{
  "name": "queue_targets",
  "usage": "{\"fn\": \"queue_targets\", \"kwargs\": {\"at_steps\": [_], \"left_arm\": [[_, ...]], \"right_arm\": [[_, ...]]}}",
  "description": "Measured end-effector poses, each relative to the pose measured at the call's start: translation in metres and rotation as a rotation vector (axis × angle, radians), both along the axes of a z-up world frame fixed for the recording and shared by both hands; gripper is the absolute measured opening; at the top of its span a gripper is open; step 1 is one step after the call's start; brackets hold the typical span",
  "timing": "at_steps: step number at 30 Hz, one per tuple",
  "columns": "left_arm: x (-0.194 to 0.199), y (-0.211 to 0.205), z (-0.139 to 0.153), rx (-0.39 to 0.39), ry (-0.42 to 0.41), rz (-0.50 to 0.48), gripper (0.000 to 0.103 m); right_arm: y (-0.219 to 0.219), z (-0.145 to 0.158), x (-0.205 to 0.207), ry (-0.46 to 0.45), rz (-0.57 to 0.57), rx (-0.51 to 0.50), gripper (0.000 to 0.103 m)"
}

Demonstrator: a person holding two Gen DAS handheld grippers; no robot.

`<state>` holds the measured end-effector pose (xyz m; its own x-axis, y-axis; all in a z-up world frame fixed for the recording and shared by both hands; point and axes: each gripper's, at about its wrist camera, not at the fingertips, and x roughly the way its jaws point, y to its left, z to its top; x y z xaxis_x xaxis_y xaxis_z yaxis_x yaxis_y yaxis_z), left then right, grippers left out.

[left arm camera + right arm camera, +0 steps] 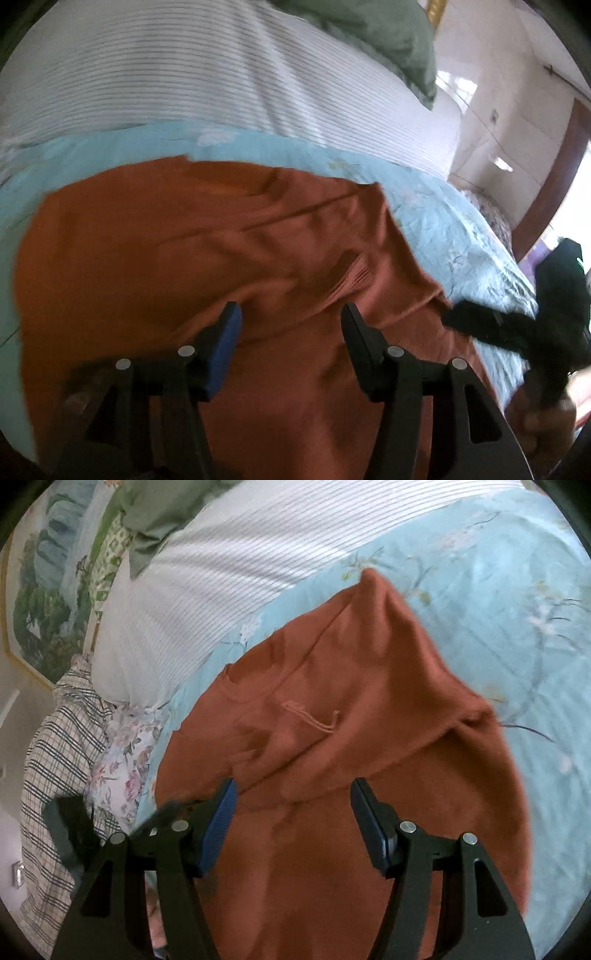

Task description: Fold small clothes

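Nearest us in the left wrist view, the left tongs stand apart with nothing between their pads, poised over the rust-orange garment. We see no cloth pinched in them. That garment lies spread on the light-blue floral bedspread, its long axis running from the lower left of this view toward the upper right, where one corner ends near the bedspread's edge. Its lower part is hidden behind the tongs and cut off by the frame, and the whole view is smeared with blur, so we cannot make out seams here. Beyond it lies white striped bedding, then a green pillow. At the right edge the right tongs show as a dark blur beside the garment; we cannot read them from here.

From the right wrist view, the right tongs are likewise parted and hold nothing, hovering above the garment. Here the cloth is partly folded: a flap lies over the lower layer, tapering to a point aimed up and away from us. A small stitched mark shows on the flap. At left sit a plaid cloth and a floral pillow. The garment's near hem is cut off below.
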<state>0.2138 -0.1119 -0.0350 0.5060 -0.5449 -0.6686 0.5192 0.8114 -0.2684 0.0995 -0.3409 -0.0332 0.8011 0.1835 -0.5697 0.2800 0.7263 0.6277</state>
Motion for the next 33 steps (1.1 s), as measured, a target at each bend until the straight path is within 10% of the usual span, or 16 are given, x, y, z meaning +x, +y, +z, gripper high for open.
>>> {"fn": "queue_targets", "kwargs": {"at_steps": [12,14,16,24,30,33], "left_arm": [[0.029,0.164,-0.042,0.167,0.066,0.426,0.054],[0.040,0.165,-0.046,0.171,0.071,0.432,0.054],[0.053,0.162,-0.050,0.168,0.079,0.422,0.054],[0.080,0.162,-0.059,0.156,0.067,0.426,0.054],[0.074,0.176,-0.058,0.112,0.064,0.498,0.050],[0.071,0.184,-0.056,0.064,0.069,0.523,0.049]], "right_arm": [[0.012,-0.030,0.092,0.142,0.040,0.023,0.071],[0.012,-0.036,0.101,0.151,0.018,-0.007,0.056],[0.011,-0.036,0.109,0.155,0.022,-0.041,0.012],[-0.019,0.044,0.046,-0.187,-0.116,-0.154,0.011],[-0.049,-0.009,0.045,-0.013,-0.141,-0.057,0.015],[-0.052,-0.032,0.042,0.034,-0.150,0.013,0.039]]}}
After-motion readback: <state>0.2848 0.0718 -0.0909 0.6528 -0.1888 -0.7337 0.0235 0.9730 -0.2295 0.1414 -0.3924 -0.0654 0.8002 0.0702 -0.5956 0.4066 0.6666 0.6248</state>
